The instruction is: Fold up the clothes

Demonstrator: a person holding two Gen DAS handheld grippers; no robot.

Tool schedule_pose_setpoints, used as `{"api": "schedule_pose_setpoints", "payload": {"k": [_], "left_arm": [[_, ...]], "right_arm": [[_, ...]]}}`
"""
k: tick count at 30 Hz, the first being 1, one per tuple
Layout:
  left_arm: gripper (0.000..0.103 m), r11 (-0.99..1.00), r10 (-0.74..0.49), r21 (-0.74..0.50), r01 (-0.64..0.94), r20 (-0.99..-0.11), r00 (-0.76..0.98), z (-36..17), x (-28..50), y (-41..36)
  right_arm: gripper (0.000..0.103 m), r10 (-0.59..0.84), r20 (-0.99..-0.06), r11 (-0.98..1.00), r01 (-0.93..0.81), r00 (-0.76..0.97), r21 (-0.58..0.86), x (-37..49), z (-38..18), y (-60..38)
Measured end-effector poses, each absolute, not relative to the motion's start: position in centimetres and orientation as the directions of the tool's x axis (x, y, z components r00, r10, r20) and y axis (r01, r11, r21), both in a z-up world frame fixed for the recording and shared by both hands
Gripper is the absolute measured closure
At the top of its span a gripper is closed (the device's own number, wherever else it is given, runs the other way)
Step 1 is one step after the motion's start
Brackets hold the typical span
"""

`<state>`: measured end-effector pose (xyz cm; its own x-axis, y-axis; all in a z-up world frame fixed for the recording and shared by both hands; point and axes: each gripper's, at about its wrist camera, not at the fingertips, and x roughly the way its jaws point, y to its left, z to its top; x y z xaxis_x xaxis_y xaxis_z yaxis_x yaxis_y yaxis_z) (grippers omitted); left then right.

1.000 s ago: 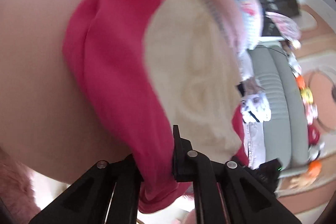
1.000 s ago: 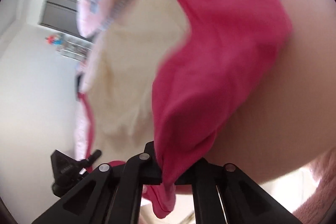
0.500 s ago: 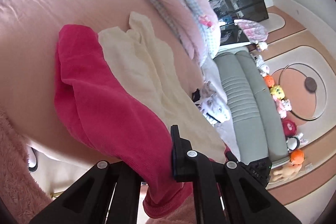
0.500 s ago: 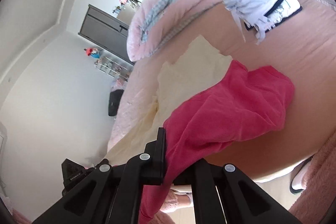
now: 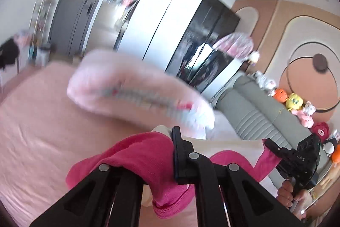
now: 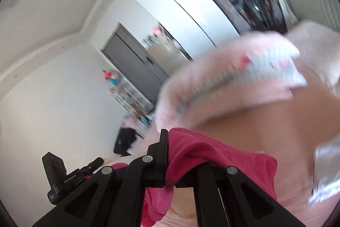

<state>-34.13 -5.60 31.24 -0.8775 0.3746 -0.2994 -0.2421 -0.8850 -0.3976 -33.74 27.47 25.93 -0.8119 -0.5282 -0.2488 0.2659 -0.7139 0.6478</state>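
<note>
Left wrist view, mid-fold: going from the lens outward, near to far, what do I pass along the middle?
Left hand-held gripper, shut on the bright pink knit garment → flat pink bedsheet → rolled pale pink quilt with checked trim → white and black glossy wardrobe.

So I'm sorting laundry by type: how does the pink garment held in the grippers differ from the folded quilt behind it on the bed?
The pink garment is deep, plain magenta; the folded quilt is pale pink with a checked, patterned edge. The garment is thin and hangs bunched from the left gripper and right gripper; the quilt is thick and rests on the bed. Both are soft pink fabric.
</note>
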Motion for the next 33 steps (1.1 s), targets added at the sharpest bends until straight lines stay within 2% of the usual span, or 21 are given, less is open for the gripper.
{"api": "schedule_pose_setpoints", "payload": {"k": [2,4,6,8,11,16,18,21,25,28,33], "left_arm": [[0.098,-0.887,0.392,-0.348,-0.303,-0.221,-0.893,36.3,-31.6,-5.7],[0.098,-0.893,0.394,-0.31,-0.327,-0.186,-0.9,38.6,-29.1,-5.7],[0.098,-0.895,0.398,-0.294,-0.336,-0.184,-0.899,38.7,-27.0,-5.4],[0.098,-0.894,0.393,-0.322,-0.312,-0.226,-0.891,35.0,-25.8,-5.6],[0.098,-0.882,0.395,-0.392,-0.263,-0.309,-0.865,27.6,-24.6,-6.0],[0.098,-0.81,0.459,-0.578,-0.1,-0.518,-0.722,6.2,-22.7,-6.3],[0.098,-0.807,0.451,-0.591,0.008,-0.624,-0.638,-2.2,-22.2,-5.9],[0.098,-0.803,0.437,-0.571,0.17,-0.758,-0.484,-13.3,-21.6,-5.7],[0.098,-0.808,0.424,-0.538,0.239,-0.814,-0.397,-20.2,-20.4,-5.4],[0.096,-0.762,0.449,-0.589,0.271,-0.78,-0.435,-21.8,-19.4,-5.8],[0.092,-0.651,0.528,-0.695,0.304,-0.703,-0.477,-23.1,-17.4,-6.7]], "right_arm": [[0.102,-0.549,-0.154,-0.692,0.343,-0.822,0.635,-31.7,31.5,28.0],[0.102,-0.567,-0.059,-0.67,0.418,-0.822,0.613,-29.6,37.0,28.5],[0.102,-0.569,-0.022,-0.675,0.451,-0.822,0.584,-27.0,39.3,28.5],[0.102,-0.56,-0.041,-0.694,0.442,-0.828,0.568,-24.5,38.3,28.1],[0.102,-0.544,-0.153,-0.709,0.355,-0.825,0.609,-22.3,30.1,28.0],[0.102,-0.502,-0.388,-0.741,0.154,-0.773,0.653,-19.7,12.7,28.0],[0.102,-0.467,-0.514,-0.765,0.037,-0.719,0.643,-19.4,4.1,27.8],[0.102,-0.452,-0.643,-0.77,-0.094,-0.619,0.632,-19.3,-6.7,27.7],[0.102,-0.453,-0.754,-0.771,-0.216,-0.475,0.599,-18.5,-16.3,27.2],[0.098,-0.424,-0.788,-0.805,-0.213,-0.446,0.554,-18.4,-18.4,26.8],[0.096,-0.468,-0.757,-0.744,-0.259,-0.456,0.616,-17.4,-18.5,27.6]]}}
